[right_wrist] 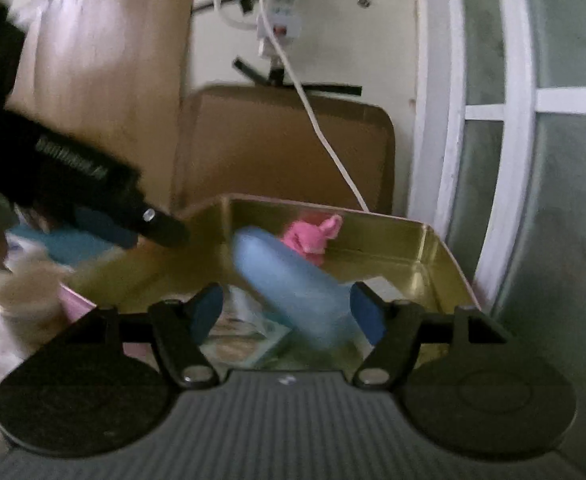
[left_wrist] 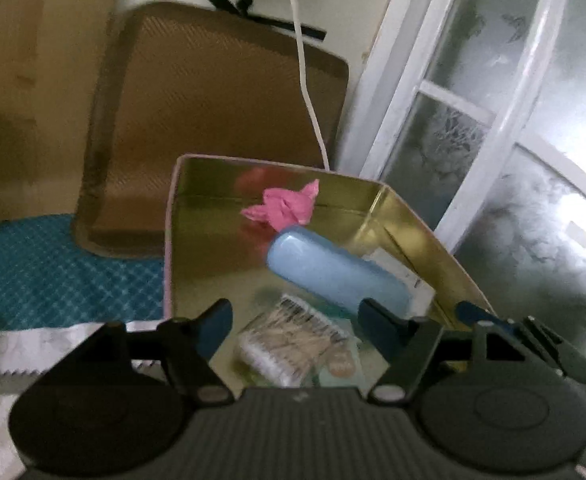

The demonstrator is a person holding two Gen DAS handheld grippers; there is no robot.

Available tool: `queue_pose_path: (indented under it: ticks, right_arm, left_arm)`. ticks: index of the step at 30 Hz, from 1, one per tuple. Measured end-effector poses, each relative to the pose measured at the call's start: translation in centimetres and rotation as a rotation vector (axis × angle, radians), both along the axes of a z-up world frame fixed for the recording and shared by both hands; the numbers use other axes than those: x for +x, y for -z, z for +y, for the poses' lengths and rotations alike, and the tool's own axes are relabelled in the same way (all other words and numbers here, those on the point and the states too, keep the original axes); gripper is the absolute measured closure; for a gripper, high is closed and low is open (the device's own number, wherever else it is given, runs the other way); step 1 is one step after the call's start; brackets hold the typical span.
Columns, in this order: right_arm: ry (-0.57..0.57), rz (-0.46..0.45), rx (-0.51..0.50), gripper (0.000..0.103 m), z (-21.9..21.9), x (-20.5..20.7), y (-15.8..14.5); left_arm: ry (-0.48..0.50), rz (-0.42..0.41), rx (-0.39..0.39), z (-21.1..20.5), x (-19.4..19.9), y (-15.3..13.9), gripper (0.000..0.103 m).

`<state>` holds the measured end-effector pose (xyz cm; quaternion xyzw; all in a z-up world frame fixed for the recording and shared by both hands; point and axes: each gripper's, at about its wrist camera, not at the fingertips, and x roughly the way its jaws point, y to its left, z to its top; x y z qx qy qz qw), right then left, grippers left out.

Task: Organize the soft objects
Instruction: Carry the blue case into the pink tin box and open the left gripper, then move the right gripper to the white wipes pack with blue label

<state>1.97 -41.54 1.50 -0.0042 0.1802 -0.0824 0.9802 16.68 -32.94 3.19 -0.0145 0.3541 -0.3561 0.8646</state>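
While both tongs [left_wrist: 295,322] [right_wrist: 289,312] gape empty: smooth pale-blue oblong case [left_wrist: 337,276] tilted in gold tin [left_wrist: 421,236] w/ crumpled pink cloth [left_wrist: 285,208].

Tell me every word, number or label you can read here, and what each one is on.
None can be read.
Left tool: white lettering on its black body, too blurred to read.
Clear packet in the gold tin: a barcode and small print, too small to read.
White label beside the blue case: too blurred to read.
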Motion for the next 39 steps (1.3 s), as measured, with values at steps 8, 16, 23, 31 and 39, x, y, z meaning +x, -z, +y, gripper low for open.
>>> queue_pose_path:
  ticks: [8,16,23,31,39]
  right_arm:
    - [0.025,-0.088,0.151,0.031,1.9,-4.3,-0.8]
    - [0.046,-0.144,0.259,0.031,6.3,-5.8,-2.1]
    - [0.063,-0.137,0.302,0.031,9.1,-6.7,-3.1]
    - [0.013,-0.118,0.266,0.031,13.1,-6.0,-3.9]
    - [-0.087,-0.053,0.226,0.031,17.6,-3.9,-3.4]
  left_arm:
    - [0.006,-0.101,-0.013,5.6,-6.2,-1.3,0.029]
    - [-0.068,-0.107,0.089,10.6,-9.3,-0.9,0.028]
    - [-0.134,-0.175,0.123,14.7,-11.2,-1.0,0.023]
    - [-0.210,-0.214,0.119,19.1,-12.1,-0.7,0.020]
    - [-0.296,-0.198,0.124,24.3,-11.7,0.9,0.019]
